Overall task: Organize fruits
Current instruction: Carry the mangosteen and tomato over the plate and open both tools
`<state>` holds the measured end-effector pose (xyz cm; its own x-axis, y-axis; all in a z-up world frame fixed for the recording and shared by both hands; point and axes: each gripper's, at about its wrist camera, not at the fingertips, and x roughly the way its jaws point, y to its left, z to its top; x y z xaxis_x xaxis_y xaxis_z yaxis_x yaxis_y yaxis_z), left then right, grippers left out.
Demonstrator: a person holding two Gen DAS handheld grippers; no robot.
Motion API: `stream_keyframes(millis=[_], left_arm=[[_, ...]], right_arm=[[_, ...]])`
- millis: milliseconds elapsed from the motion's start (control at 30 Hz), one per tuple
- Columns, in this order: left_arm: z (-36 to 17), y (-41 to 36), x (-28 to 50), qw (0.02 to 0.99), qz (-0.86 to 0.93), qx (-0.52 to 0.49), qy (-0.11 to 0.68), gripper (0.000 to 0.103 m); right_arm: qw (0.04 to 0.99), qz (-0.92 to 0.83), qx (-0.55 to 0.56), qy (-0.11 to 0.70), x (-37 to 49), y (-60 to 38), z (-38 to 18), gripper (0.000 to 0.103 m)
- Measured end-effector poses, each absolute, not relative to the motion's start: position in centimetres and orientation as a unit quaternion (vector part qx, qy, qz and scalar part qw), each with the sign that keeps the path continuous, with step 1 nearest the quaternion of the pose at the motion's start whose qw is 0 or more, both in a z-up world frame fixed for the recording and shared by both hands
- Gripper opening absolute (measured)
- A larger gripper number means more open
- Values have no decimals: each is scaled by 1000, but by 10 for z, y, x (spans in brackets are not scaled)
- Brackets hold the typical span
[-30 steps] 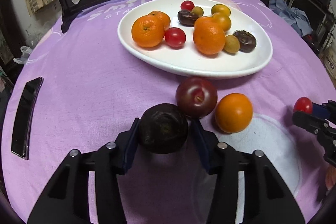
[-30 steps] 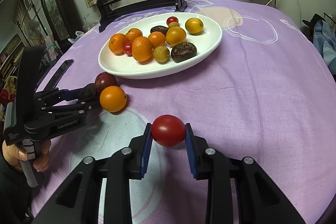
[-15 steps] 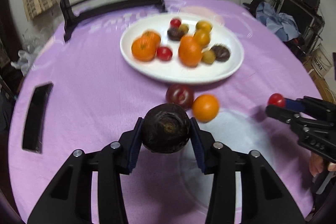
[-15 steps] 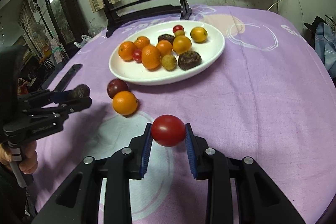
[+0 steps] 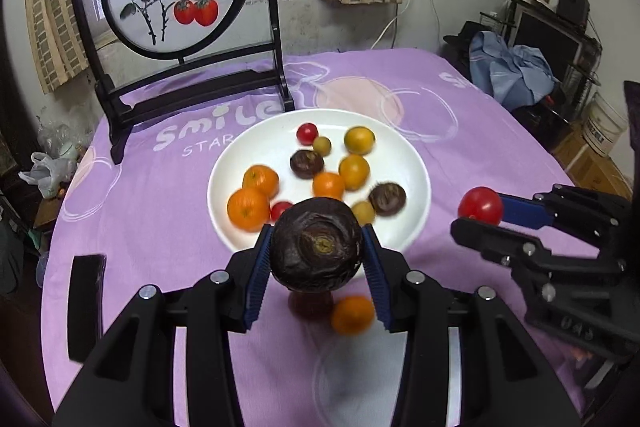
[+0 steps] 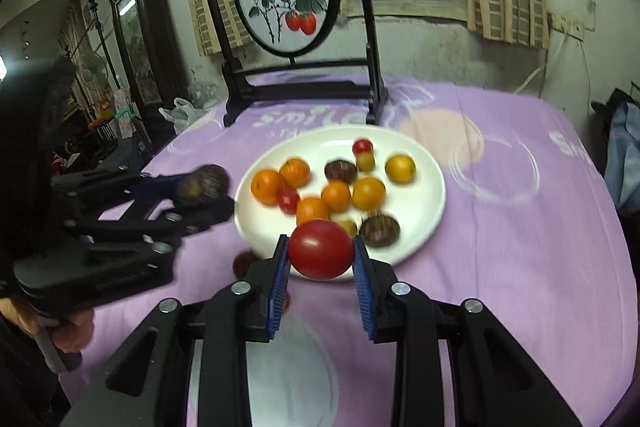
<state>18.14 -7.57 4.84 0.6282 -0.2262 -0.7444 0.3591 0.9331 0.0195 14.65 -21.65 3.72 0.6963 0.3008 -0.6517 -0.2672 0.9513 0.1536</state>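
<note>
Both grippers have risen above the white plate [image 5: 416, 163]. Left gripper [image 5: 318, 247] clamps a wrinkled dark fruit [image 5: 318, 245] between its pads; right gripper [image 6: 321, 254] pinches a glossy red tomato [image 6: 321, 254].

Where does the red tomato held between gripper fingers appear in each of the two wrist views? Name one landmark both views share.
Left wrist view: red tomato at the right, at the tips of the right gripper.
Right wrist view: tomato at lower centre, gripped between the blue-padded fingers.
Shared landmark: the white plate of fruit.
</note>
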Motion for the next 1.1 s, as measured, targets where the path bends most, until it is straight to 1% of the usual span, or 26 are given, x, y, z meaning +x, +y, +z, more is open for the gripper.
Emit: stream_keyframes(millis=[200, 333, 433, 533, 600, 633, 667, 733, 1000, 1067, 1100], left_arm=[[27, -79, 244, 898, -120, 75, 417, 43], [4, -78, 280, 888, -100, 73, 442, 43], [-8, -77, 291, 884, -104, 70, 451, 43], [-15, -78, 295, 887, -95, 82, 444, 43], [-16, -79, 296, 887, -96, 80, 444, 45], [-16, -78, 298, 888, -91, 73, 444, 51], [-15, -76, 298, 890, -86, 67, 442, 63], [-11, -71, 296, 896, -80, 52, 434, 78], [5, -67, 268, 902, -90, 49, 420, 79], [7, -61, 252, 904, -93, 41, 416, 85], [8, -59, 247, 904, -93, 40, 416, 86]], right_arm=[[915, 138, 15, 378, 197, -209, 19, 31], [902, 131, 9, 411, 236, -206, -6, 31], [891, 139, 23, 431, 252, -205, -19, 31], [892, 135, 18, 432, 260, -202, -25, 32], [894, 138, 24, 427, 261, -202, -27, 44], [896, 136, 27, 423, 262, -203, -27, 44], [896, 137, 33, 421, 261, -205, -27, 44], [894, 139, 52, 423, 260, -211, -26, 45], [896, 146, 62, 415, 227, -220, -13, 45], [896, 150, 62, 414, 213, -221, -10, 46], [896, 151, 62, 413, 205, -222, -10, 47]])
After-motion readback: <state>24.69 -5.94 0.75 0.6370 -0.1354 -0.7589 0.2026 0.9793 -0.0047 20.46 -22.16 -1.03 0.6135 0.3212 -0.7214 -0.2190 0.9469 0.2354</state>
